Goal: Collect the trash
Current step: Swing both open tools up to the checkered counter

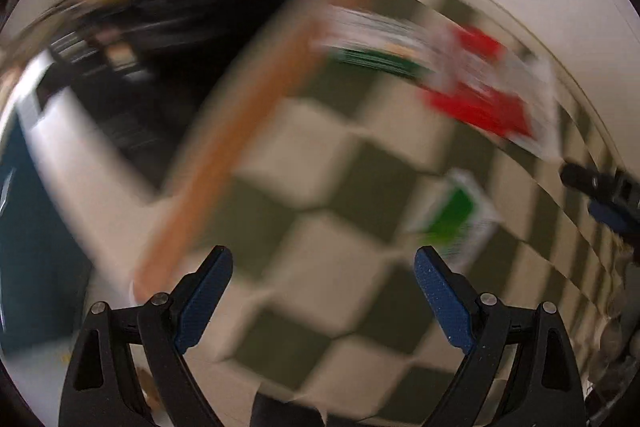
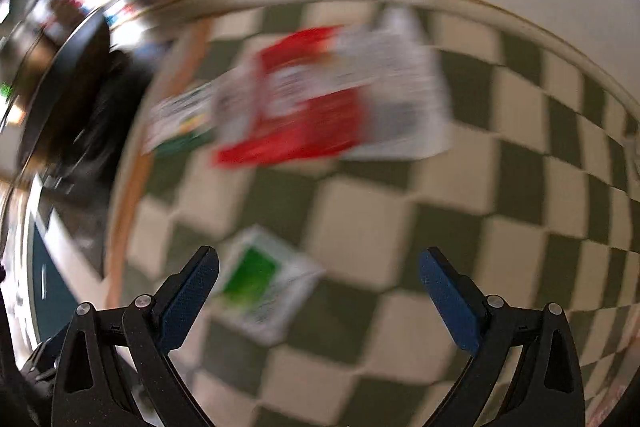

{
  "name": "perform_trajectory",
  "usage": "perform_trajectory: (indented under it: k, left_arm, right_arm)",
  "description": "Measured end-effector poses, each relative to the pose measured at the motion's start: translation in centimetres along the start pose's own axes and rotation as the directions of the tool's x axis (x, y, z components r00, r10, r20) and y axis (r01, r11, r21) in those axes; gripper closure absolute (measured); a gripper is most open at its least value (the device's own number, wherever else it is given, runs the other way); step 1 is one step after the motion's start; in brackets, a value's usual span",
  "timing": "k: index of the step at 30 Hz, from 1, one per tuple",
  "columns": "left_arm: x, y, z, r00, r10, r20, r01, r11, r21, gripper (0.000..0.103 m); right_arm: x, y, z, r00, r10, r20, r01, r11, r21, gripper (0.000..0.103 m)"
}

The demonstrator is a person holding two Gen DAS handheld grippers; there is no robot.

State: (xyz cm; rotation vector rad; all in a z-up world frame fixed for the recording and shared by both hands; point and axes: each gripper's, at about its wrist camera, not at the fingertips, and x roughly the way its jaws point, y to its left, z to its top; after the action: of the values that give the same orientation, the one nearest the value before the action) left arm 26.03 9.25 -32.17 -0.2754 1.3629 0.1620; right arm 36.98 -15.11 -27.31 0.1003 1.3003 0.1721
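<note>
Two pieces of trash show on the checkered surface (image 2: pixel 400 227): a small green-and-white packet (image 2: pixel 264 291) and, farther off, a larger red-and-white wrapper (image 2: pixel 320 99) that partly overlaps a flat white sheet with green print (image 2: pixel 180 115). Both views are badly smeared by motion, so no print can be read and edges are soft. Taking the green-and-white packet (image 1: pixel 456 219) as the landmark, the red-and-white wrapper (image 1: pixel 480 95) lies beyond it toward the pale rim of the surface, an orange-brown strip (image 1: pixel 224 155) runs well off to its left, and the right tool (image 2: pixel 318 291) hangs just above it with its left fingertip over the packet's edge. That tool is spread wide and carries nothing. The left tool (image 1: pixel 324 291) is likewise fully spread and empty, with the packet just beyond its right fingertip; the tip of the other tool (image 1: pixel 600 195) pokes in at the right border of the left wrist view. Judging by the layout, the packet looks like the nearest pickup. To take it well, I would slow the motion first, centre the packet between the pads, come down at a shallow angle so one pad slides under a raised edge, then close gently, since thin foil or paper is likely to slip or crumple flat against the cloth.
</note>
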Motion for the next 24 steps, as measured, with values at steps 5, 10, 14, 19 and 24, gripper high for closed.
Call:
perform_trajectory:
  k: [5, 10, 14, 19, 24]
  left_arm:
    - [5.5, -7.0, 2.3, 0.991, -0.032, -0.130, 0.053, 0.985, 0.162, 0.012]
    - [6.7, -9.1, 1.9, 0.991, 0.080, -0.108, -0.050, 0.967, 0.252, 0.057]
    - [6.1, -9.5, 2.3, 0.991, 0.082, -0.107, -0.052, 0.965, 0.257, 0.100]
    - [5.3, -8.5, 3.8, 0.987, 0.136, -0.082, -0.117, 0.972, 0.201, 0.102]
    - [3.6, -6.5, 5.6, 0.980, 0.197, -0.039, -0.192, 0.976, 0.107, 0.102]
  right_arm:
    - [1.1, -6.4, 1.7, 1.000, 0.000, -0.013, 0.001, 0.997, 0.076, 0.002]
    - [2.1, -8.0, 2.3, 0.997, 0.070, -0.044, -0.067, 0.994, 0.082, 0.002]
    - [3.2, -6.2, 4.3, 0.984, 0.176, -0.030, -0.174, 0.983, 0.051, 0.002]
    - [5.1, -2.8, 7.4, 0.972, 0.233, -0.008, -0.233, 0.972, -0.009, 0.002]
    - [8.6, -0.4, 9.4, 0.983, 0.180, -0.045, -0.182, 0.982, -0.052, 0.021]
